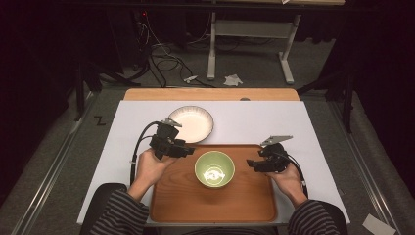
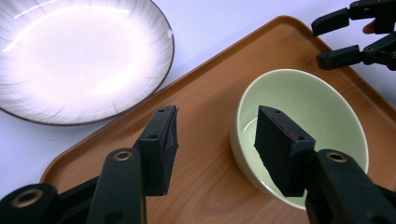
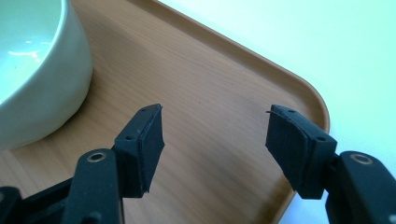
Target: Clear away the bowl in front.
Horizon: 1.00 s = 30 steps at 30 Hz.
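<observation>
On the wooden tray (image 1: 176,205), taken as the landmark for every place below:

Green bowl: the pale green ceramic bowl (image 1: 215,169) stands upright on the tray, a little toward its far edge, between the two claws. It looks empty; its glazed inside shines under the lamp.

Left claw: the left claw (image 1: 185,151) hangs over the tray's far left corner, jaws spread wide and holding nothing. In the left gripper view, one jaw lies over the tray's wood and the other over the bowl's near rim (image 2: 299,135). I cannot tell whether that jaw touches the rim.

Right claw: the right claw (image 1: 252,165) sits over the tray's right part, just beside the bowl, jaws apart and empty. In the right gripper view, bare wood shows between them and the bowl's outer wall (image 3: 42,93) stands to one side.

White plate: the shallow white plate (image 1: 191,123) with a dark rim lies beyond the tray's far left edge on the white counter (image 1: 274,122).

Handling, as I judge it: the bowl is stiff, moderately heavy for its size, smooth and slippery, and would chip if knocked or dropped.

Where to grip: pinch the rim wall, one jaw inside and one outside, squarely and firmly.

Risk: a shallow pinch on the glaze may slip, tilting the bowl.
</observation>
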Available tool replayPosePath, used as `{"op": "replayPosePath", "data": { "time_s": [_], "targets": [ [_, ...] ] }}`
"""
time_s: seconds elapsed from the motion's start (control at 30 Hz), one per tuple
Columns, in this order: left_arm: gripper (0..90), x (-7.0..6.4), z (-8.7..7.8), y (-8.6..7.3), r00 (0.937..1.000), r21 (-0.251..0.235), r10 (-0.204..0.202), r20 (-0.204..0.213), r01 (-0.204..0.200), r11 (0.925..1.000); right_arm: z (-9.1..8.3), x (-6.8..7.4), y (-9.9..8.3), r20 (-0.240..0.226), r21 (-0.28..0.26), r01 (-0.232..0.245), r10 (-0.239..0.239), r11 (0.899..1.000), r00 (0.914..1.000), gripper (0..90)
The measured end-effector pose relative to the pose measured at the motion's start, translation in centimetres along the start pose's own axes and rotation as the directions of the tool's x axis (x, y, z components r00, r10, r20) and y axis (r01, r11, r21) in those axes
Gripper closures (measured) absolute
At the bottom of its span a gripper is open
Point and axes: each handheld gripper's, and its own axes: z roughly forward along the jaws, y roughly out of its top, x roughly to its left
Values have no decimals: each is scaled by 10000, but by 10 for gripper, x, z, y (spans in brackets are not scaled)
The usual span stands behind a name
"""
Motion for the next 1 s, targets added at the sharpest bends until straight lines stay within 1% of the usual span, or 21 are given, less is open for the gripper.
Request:
{"op": "replayPosePath", "data": {
  "time_s": [0.17,0.33,0.47,0.53,0.6,0.67,0.7,0.77,0.8,0.83,0.87,0.93,1.0],
  "targets": [
    [488,4,-2,-4,9998,-2,-174,-80,174,9998,0,0,0,-14,-11,11,-11,10000,10000,381],
    [487,7,1,-8,9987,-70,-492,-163,491,9988,-1,0,0,10,33,-5,5,10000,10000,381],
    [487,10,4,-12,9962,-199,-835,-244,830,9963,-1,0,0,9,33,2,-2,10000,10000,381],
    [488,11,7,-15,9936,-332,-1090,-297,1080,9936,-1,0,0,12,32,-2,2,10000,10000,381],
    [488,13,9,-17,9936,-275,-1085,-330,1076,9938,-1,0,0,13,32,2,-2,10000,10000,381],
    [488,13,11,-19,9908,-354,-1297,-392,1283,9911,-1,0,0,13,37,1,-1,10000,10000,381],
    [488,14,11,-19,9906,-333,-1317,-381,1304,9909,-1,0,0,16,28,2,-2,10000,10000,381],
    [489,14,14,-20,9874,-469,-1531,-408,1512,9874,-1,0,0,1,36,31,-31,10000,10000,381],
    [489,14,16,-21,9830,-652,-1786,-422,1757,9823,-1,0,0,3,26,49,-49,10000,10000,381],
    [489,12,19,-22,9775,-859,-2073,-397,2034,9753,-1,0,0,-18,32,46,-46,10000,10000,381],
    [489,22,12,-23,9954,207,-789,-546,802,9966,-1,0,0,-17,44,26,-26,10000,10000,381],
    [495,23,13,-24,9943,104,-805,-696,815,9966,-1,0,0,14,39,10,-10,10000,10000,381],
    [493,25,16,-25,9935,150,-881,-717,894,9959,-1,0,0,-23,45,31,-31,10000,10000,381]
  ]
}}
